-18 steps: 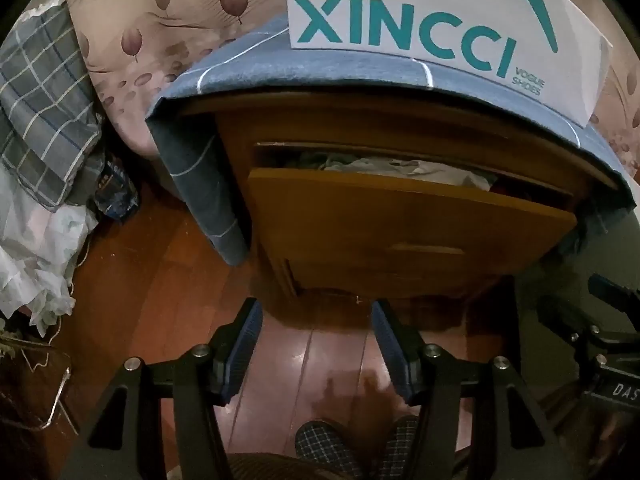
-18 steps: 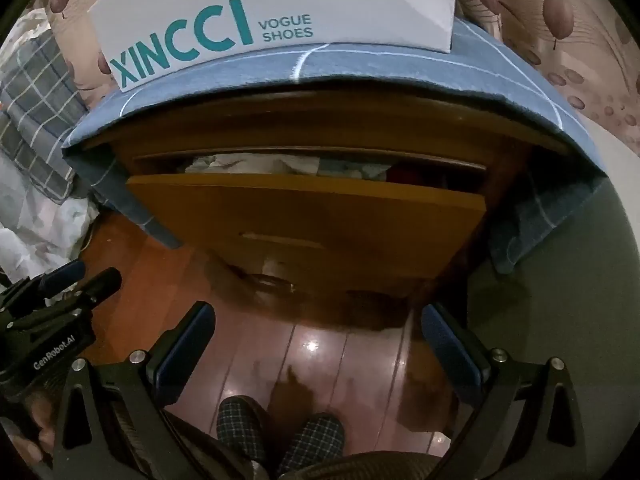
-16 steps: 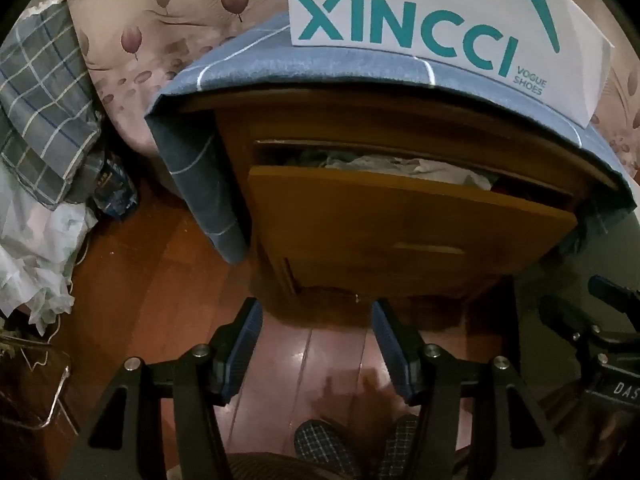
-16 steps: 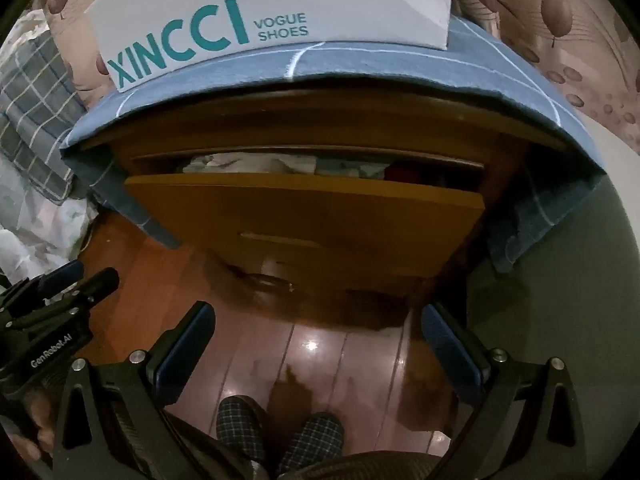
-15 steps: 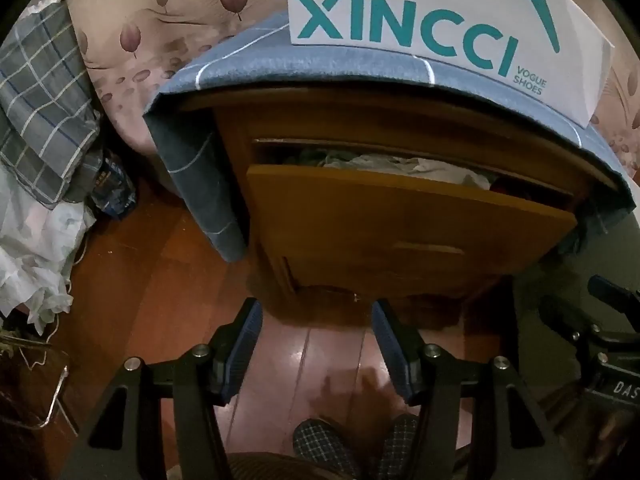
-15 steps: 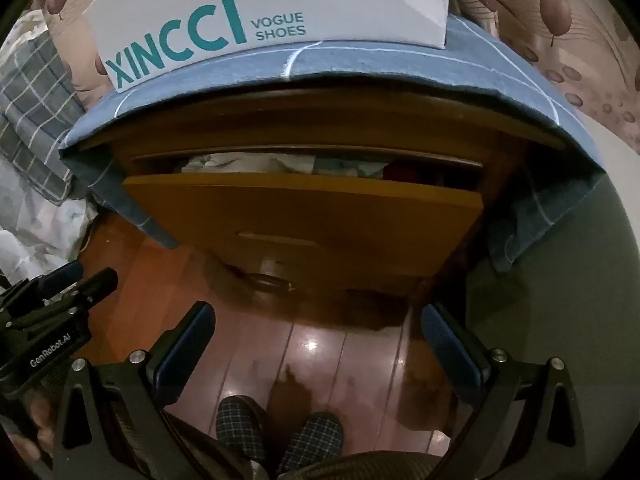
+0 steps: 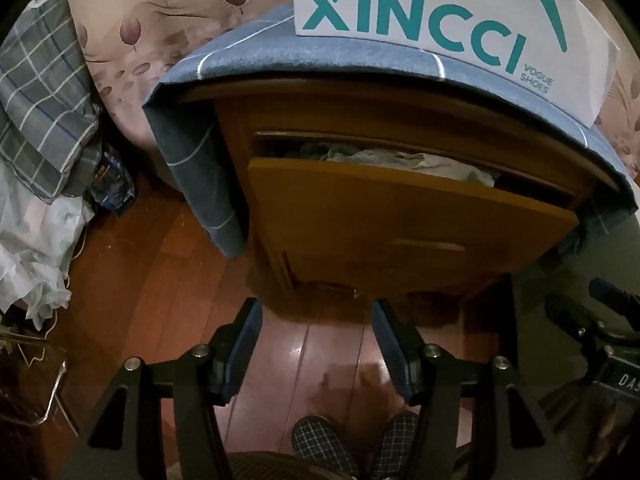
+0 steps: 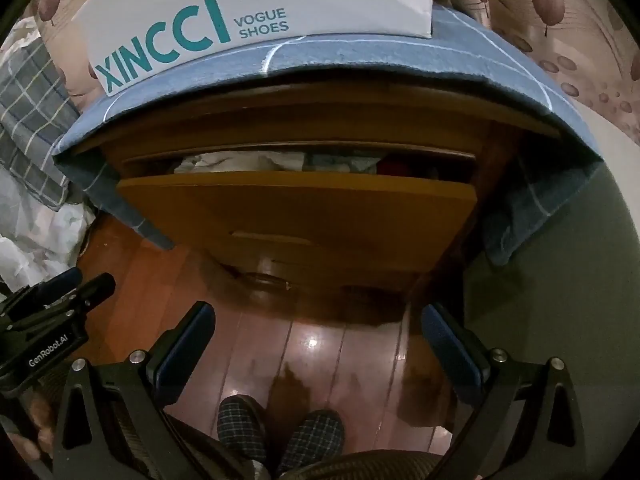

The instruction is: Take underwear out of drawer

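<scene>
1. right, both tools hang over the reddish wooden floor in front of the honey-brown wooden nightstand, both tipped downward, neither touching anything.
2. left tool: blue-padded jaws partly spread, nothing between them, only floorboards showing through the gap.
3. right tool: jaws spread as wide as they go, also released and empty.
4. the top wooden drawer is pulled out only a little way, and the crumpled pale underwear sits inside it, bunched just behind the drawer front; in the right wrist view more fabric shows, with something dark red further along, too dim to identify.
5. above, a blue-grey cloth with thin white lines drapes over the top surface and hangs down both sides, and a white shoebox with teal lettering stands on it.
6. now the risks, as i read them: the slot between drawer front and the nightstand's top rail is narrow, so a tool going in at this downward tilt could knock the drawer front or catch the rail rather than reach fabric.
7. the hanging cloth edge is near the drawer's corners; snag it and the shoebox could slide off.
8. garments lie tangled together, so one pinch might drag several out, or pick up only a loose fold that slips free.
9. the person's checked slippers stand right below, close to any dropped item.
</scene>
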